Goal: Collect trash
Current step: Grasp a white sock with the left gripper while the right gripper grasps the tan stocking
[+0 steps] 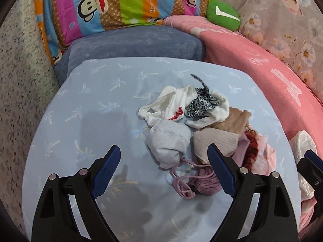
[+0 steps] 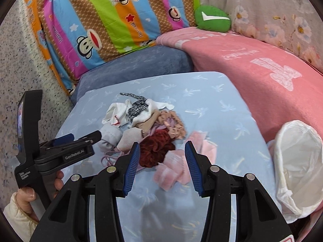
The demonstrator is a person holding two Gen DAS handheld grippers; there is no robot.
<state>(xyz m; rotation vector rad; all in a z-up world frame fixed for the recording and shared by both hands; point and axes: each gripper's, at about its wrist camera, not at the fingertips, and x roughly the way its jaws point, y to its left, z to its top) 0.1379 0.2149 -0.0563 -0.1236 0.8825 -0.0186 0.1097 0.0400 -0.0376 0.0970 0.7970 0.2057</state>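
A pile of small cloth items (image 1: 199, 125) lies on a light blue sheet (image 1: 97, 104): white socks (image 1: 171, 102), a leopard-print piece (image 1: 198, 104), a grey sock (image 1: 167, 141), beige, pink and dark red pieces. The pile also shows in the right wrist view (image 2: 149, 131). My left gripper (image 1: 164, 157) is open and empty just before the grey sock. My right gripper (image 2: 162, 153) is open and empty over a pink cloth (image 2: 175, 167) and a dark red piece (image 2: 155, 151). A white bag-lined bin (image 2: 298, 165) stands at the right.
A blue-grey cushion (image 1: 137, 44) lies behind the sheet. A striped monkey-print pillow (image 1: 113, 6), a green plush toy (image 1: 222, 14) and a pink blanket (image 1: 252, 64) ring the back and right. The left gripper's body (image 2: 66, 151) shows at the left of the right wrist view.
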